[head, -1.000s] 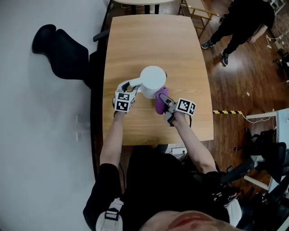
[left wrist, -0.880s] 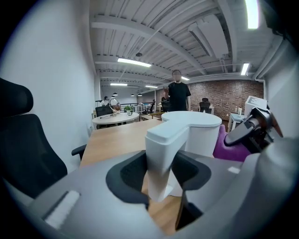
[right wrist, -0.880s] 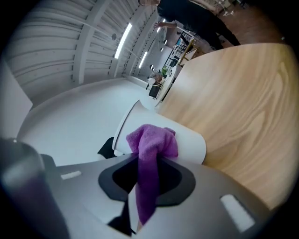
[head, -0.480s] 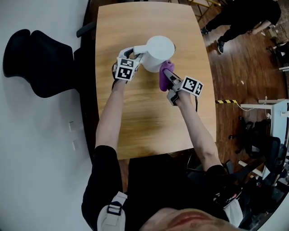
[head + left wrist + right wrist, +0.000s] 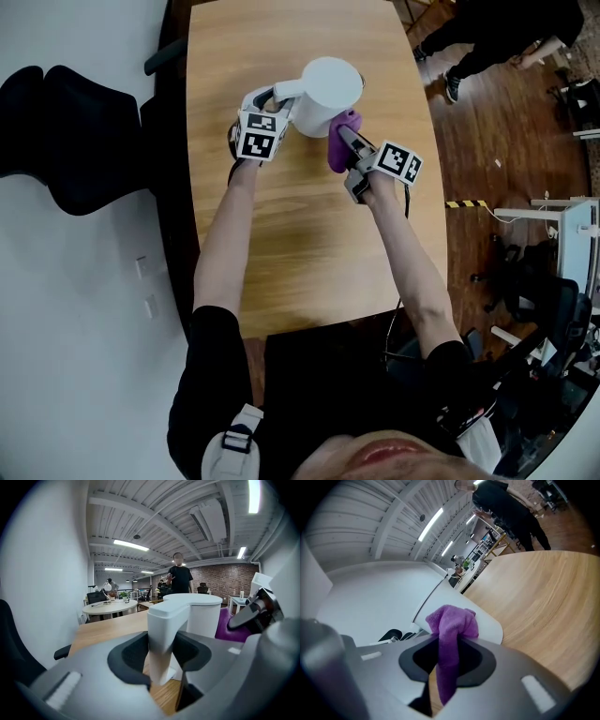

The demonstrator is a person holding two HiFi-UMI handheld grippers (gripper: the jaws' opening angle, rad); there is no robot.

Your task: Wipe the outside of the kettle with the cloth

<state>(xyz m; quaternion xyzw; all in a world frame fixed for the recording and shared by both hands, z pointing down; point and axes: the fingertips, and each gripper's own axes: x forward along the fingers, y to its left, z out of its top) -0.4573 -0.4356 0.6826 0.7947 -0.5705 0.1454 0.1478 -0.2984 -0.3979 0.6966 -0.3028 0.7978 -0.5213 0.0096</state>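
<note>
head view: the white kettle [image 5: 328,94] stands at twelve o'clock on the wooden table [image 5: 281,244], with dark plank floor [image 5: 487,141] at three. left gripper view: the left gripper [image 5: 161,656] clamps the kettle's handle. right gripper view: the right gripper [image 5: 445,667] pinches the purple cloth [image 5: 452,625] beside the kettle.

Wooden table [image 5: 309,234], black office chair [image 5: 70,141]

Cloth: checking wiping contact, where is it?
Head view: cloth pinched in the right gripper, against the white kettle's right side, opposite the handle the left gripper clamps.
</note>
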